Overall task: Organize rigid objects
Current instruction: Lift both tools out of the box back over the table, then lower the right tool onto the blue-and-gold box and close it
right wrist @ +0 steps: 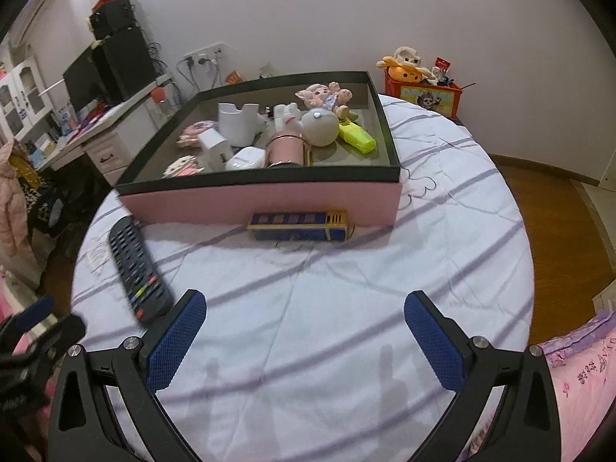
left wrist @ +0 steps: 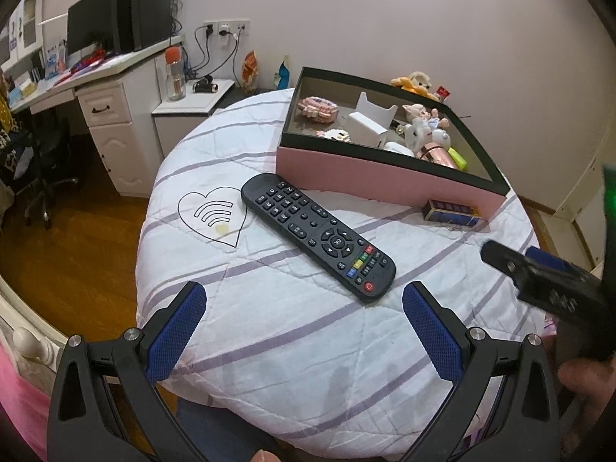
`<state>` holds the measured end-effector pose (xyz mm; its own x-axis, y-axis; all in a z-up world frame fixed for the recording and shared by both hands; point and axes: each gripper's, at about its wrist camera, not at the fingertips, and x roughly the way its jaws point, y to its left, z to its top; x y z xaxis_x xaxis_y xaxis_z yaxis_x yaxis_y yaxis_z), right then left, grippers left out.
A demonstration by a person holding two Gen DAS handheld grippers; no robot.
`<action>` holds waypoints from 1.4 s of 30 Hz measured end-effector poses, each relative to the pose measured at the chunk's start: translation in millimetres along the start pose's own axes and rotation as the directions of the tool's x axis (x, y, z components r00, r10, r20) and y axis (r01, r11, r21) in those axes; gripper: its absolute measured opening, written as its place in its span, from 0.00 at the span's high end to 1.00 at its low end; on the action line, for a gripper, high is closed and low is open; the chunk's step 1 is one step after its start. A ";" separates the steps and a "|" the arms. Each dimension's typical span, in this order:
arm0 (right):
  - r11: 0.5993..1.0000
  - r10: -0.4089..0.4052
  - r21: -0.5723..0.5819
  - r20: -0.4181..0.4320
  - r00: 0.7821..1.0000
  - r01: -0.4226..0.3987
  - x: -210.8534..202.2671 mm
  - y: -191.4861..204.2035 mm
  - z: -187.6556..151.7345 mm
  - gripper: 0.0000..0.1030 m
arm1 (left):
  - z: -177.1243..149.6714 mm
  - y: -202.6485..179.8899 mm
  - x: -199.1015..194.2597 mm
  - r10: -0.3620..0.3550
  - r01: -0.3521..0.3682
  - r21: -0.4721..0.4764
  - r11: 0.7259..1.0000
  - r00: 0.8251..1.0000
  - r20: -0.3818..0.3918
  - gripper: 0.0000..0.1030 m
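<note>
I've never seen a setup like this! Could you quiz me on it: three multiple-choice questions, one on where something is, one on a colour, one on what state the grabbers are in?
1. Where does the small blue and gold box lie?
A. Inside the tray
B. On the quilt against the tray's pink wall
C. On the remote

2. What colour is the outer wall of the storage tray?
A. Pink
B. Green
C. Orange

3. How do the left gripper and right gripper stand?
A. Both shut on the remote
B. One open, one shut
C. Both open, holding nothing

Answers:
1. B, it rests on the striped quilt right at the foot of the tray's near wall.
2. A, the side is pink below a black rim.
3. C, each pair of blue pads is spread wide with only quilt between; the black remote lies untouched.
</note>
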<state>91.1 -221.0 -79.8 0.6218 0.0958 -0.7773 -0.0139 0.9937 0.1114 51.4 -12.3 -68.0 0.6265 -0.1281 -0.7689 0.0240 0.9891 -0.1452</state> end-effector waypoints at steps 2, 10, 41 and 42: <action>1.000 -0.020 0.015 -0.012 1.000 0.020 12.7 -1.2 7.4 0.00 | 2.9 2.2 4.6 0.001 -0.001 -0.005 1.000 1.000 -0.007 0.00; 0.997 -0.072 0.026 -0.051 0.996 0.073 53.6 6.3 25.8 0.00 | 12.0 10.9 25.2 -0.004 0.003 -0.030 1.000 0.999 -0.031 0.00; 0.999 0.030 0.037 -0.003 1.000 -0.030 34.4 -17.9 6.6 0.19 | 19.5 -19.0 61.1 0.057 -0.065 -0.080 0.995 0.993 -0.106 0.00; 0.999 0.034 0.036 -0.002 0.999 -0.034 34.8 -18.1 7.5 0.19 | 20.5 -21.5 65.7 0.065 -0.075 -0.085 0.994 0.991 -0.114 0.00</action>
<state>118.9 -236.1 -104.3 0.6192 0.1299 -0.7744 -0.0066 0.9871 0.1603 108.0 -40.5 -102.6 0.5334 -0.0710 -0.8429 -0.0895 0.9861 -0.1397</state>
